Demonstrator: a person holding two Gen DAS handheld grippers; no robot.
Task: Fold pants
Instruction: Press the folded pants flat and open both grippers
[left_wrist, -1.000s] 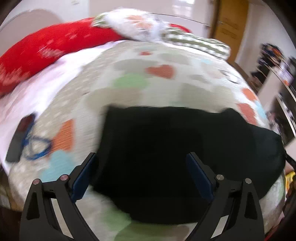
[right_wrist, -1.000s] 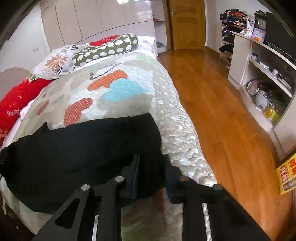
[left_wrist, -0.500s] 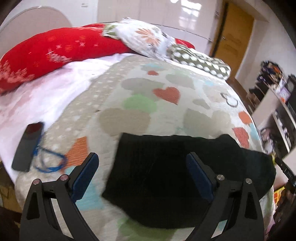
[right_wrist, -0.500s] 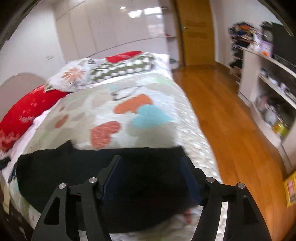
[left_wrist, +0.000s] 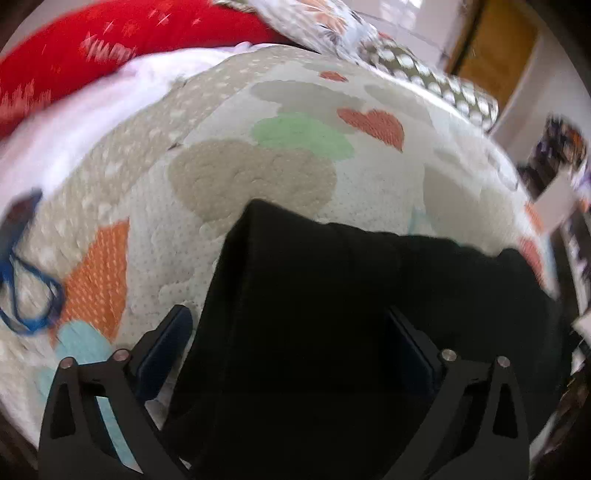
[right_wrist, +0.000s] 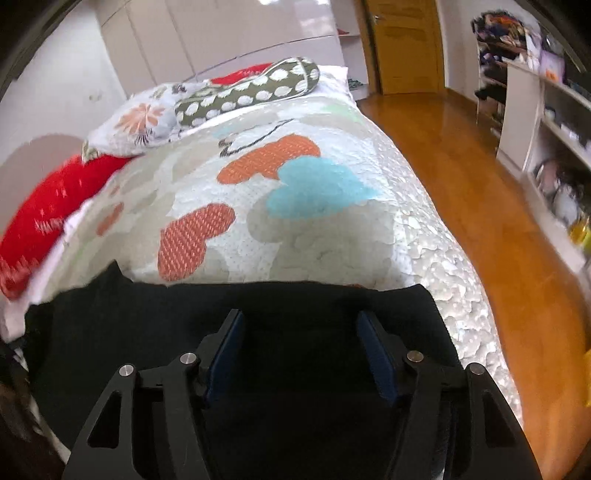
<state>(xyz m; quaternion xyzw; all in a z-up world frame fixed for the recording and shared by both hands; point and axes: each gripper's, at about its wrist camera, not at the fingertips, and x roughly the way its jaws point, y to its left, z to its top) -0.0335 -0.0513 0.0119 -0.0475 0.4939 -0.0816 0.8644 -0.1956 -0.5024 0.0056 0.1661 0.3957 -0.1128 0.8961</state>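
Observation:
The black pants (left_wrist: 332, 314) lie folded flat across the near end of the bed, on a quilt with coloured hearts (left_wrist: 258, 177). In the left wrist view my left gripper (left_wrist: 288, 332) is open, its blue-padded fingers straddling the left end of the pants just above the cloth. In the right wrist view the pants (right_wrist: 147, 325) stretch from the bed's right edge to the left, and my right gripper (right_wrist: 301, 343) is open over their right end, holding nothing.
Red pillow (right_wrist: 48, 210), floral pillow (right_wrist: 136, 122) and dotted bolster (right_wrist: 243, 96) lie at the head of the bed. A dark phone with blue cord (left_wrist: 22, 258) lies at the bed's left. Wooden floor (right_wrist: 480, 206) and white shelves (right_wrist: 546, 122) are on the right.
My right gripper was shut on the pants' edge one second ago and has opened, letting the cloth go. My left gripper stayed open and has moved closer over the pants' left end.

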